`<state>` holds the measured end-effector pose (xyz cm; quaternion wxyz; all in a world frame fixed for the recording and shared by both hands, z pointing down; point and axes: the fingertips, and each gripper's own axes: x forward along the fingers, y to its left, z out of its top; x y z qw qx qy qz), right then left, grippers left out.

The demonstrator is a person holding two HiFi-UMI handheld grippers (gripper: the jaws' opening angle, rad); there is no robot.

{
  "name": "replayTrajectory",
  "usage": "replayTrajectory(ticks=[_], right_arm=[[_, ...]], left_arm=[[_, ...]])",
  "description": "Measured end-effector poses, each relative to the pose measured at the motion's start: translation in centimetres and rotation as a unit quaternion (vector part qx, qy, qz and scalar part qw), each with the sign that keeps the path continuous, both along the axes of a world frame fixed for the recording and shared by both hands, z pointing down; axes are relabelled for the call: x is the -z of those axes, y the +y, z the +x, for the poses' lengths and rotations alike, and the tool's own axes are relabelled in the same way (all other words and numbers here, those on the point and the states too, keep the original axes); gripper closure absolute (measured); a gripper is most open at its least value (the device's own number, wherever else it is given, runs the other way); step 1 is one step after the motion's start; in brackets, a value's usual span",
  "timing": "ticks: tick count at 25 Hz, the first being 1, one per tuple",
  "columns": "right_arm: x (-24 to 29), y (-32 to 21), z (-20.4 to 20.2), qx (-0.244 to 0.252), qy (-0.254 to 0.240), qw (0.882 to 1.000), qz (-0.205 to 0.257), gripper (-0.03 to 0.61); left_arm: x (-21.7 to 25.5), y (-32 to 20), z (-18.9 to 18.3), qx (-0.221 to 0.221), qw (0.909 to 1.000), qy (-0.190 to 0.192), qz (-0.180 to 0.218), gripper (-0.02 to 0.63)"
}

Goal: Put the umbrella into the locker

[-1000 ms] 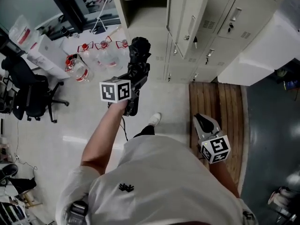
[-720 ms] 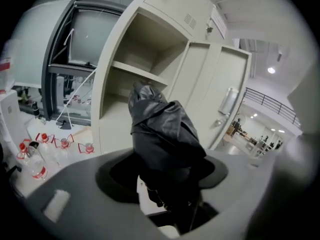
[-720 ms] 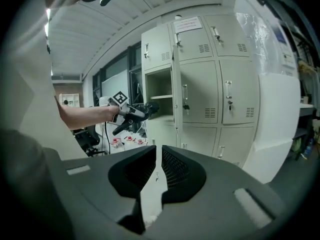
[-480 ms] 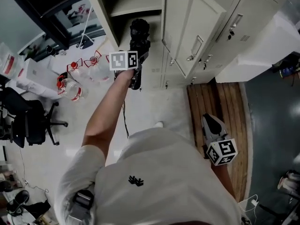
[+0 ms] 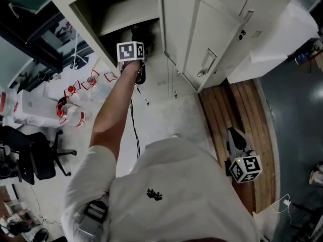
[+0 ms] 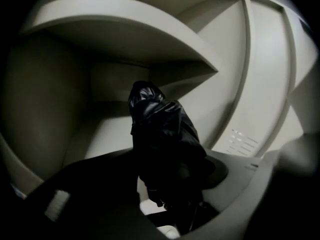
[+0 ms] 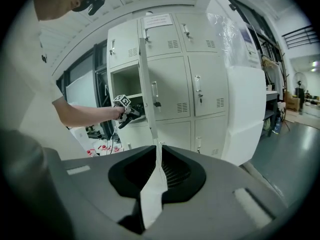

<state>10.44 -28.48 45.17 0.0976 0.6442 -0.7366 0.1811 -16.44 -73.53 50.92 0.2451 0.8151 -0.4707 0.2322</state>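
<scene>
Left gripper point(image 6: 167, 194) clamps the folded umbrella point(image 6: 162, 134) — lengthwise, tip into the locker point(image 6: 40, 109); right gripper point(image 7: 159, 171) clenched, empty.

Open locker point(image 6: 112, 81), shelf point(image 6: 125, 34) overhead, door point(image 5: 202, 34) right

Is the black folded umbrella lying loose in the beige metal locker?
No, the left gripper has its jaws clamped on the umbrella inside the open locker.

Floor point(image 5: 161, 115): pale, carrying water jugs point(image 5: 74, 116) at left, a black chair point(image 5: 34, 160) standing near them, lockers point(image 5: 202, 39) standing at top, wood planks point(image 5: 237, 110) lying at right.
</scene>
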Motion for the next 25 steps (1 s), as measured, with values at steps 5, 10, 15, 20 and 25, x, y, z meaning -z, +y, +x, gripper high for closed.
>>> replayTrajectory(ticks=[5, 10, 15, 20, 25], right_arm=[[0.0, -0.3, 1.0, -0.024, 0.001, 1.0, -0.003, 0.543], [0.1, -0.2, 1.8, -0.037, 0.001, 0.999, -0.006, 0.543], [0.0, 0.0, 2.3, -0.041, 0.004, 0.999, -0.013, 0.541], [-0.5, 0.5, 2.5, -0.038, 0.005, 0.999, -0.022, 0.542], [-0.8, 1.5, 2.8, -0.031, 0.005, 0.999, -0.03, 0.541]], left_arm=[[-0.9, -3.0, 0.4, 0.004, 0.9996, -0.029, 0.0, 0.287], [-1.7, -4.9, 0.9, 0.011, 0.9984, -0.054, -0.009, 0.285], [-3.3, -5.9, 1.1, 0.017, 0.9972, -0.068, -0.027, 0.282], [-3.6, -6.2, 1.5, 0.02, 0.997, -0.061, -0.044, 0.267], [-2.8, -5.7, 1.1, 0.029, 0.9966, -0.07, -0.03, 0.259]])
